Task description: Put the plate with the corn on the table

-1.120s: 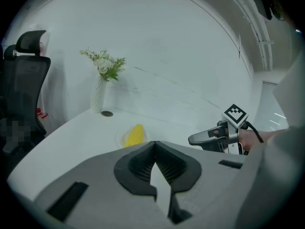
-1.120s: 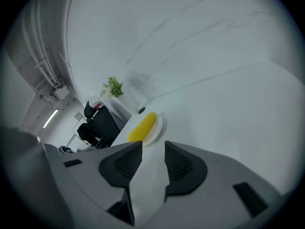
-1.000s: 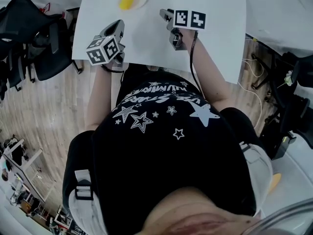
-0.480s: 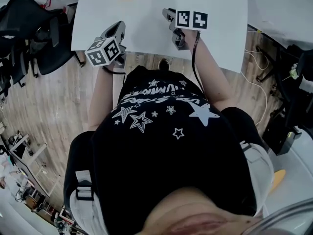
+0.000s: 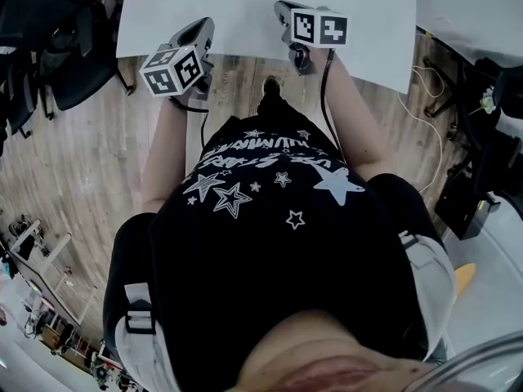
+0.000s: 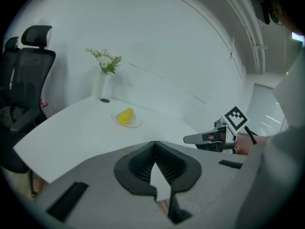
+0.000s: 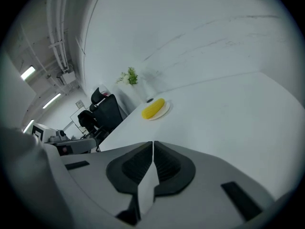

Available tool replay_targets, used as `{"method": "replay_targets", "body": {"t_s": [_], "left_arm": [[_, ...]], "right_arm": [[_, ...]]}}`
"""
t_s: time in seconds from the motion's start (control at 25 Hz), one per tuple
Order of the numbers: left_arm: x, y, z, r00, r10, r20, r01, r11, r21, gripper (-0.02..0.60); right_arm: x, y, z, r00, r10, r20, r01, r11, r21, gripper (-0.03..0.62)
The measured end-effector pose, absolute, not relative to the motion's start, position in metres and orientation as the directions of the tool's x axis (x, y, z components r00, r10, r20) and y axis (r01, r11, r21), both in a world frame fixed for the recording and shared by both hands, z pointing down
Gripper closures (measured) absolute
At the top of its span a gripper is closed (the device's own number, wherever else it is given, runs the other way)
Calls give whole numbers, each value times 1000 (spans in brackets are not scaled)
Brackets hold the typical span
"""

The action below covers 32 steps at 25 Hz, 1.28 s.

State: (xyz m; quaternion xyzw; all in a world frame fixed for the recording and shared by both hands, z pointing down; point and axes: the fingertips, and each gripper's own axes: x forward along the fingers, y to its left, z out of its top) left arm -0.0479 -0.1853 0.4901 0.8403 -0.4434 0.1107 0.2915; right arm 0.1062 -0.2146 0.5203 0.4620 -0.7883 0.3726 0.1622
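Observation:
A small white plate (image 6: pixel 127 119) with a yellow corn cob (image 6: pixel 126 115) rests on the white table (image 6: pixel 71 137), far ahead of both grippers and touched by neither. The right gripper view shows the same plate (image 7: pixel 156 111) and corn (image 7: pixel 153 108). My left gripper (image 6: pixel 155 144) is shut and holds nothing. My right gripper (image 7: pixel 152 144) has its jaws together, with nothing between them. In the head view the left gripper (image 5: pixel 203 29) and right gripper (image 5: pixel 282 8) hover at the table's near edge (image 5: pixel 245 55), and the plate is out of frame.
A white vase of flowers (image 6: pixel 101 78) stands behind the plate, near the wall. Black office chairs (image 6: pixel 26 75) stand at the table's left end. Wooden floor (image 5: pixel 82 162) and cables (image 5: pixel 433 104) surround the person standing at the table.
In the head view the table has slid upward and the plate with the corn has left the top of the frame. Both grippers have drawn back to the table's near edge.

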Motion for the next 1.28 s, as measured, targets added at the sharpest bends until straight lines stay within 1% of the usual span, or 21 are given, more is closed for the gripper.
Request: {"method": "replay_targets", "body": {"t_s": [0.28,0.52,0.76,1.28], "left_arm": [[-87,-121,492,603,-661,446,-795,-449,408,575],[-97,-83,486,628,-650,428,-775,-475,417,575],[-107,-52,474,645,-648,405,-761,-498,415,575],[-136,14,477,680,-608,409,-732,-538,418,575]], "right_arm": [[76,-154,504,-494,-645,583,-863,284,-417,588],[74,-108,499,-464,-653,598,-876,239,-418,588],[67,-72,486,-432,-671,603,-894,232,-382,588],[36,10,489,-389,-700,598,-908,181,-378,588]]}}
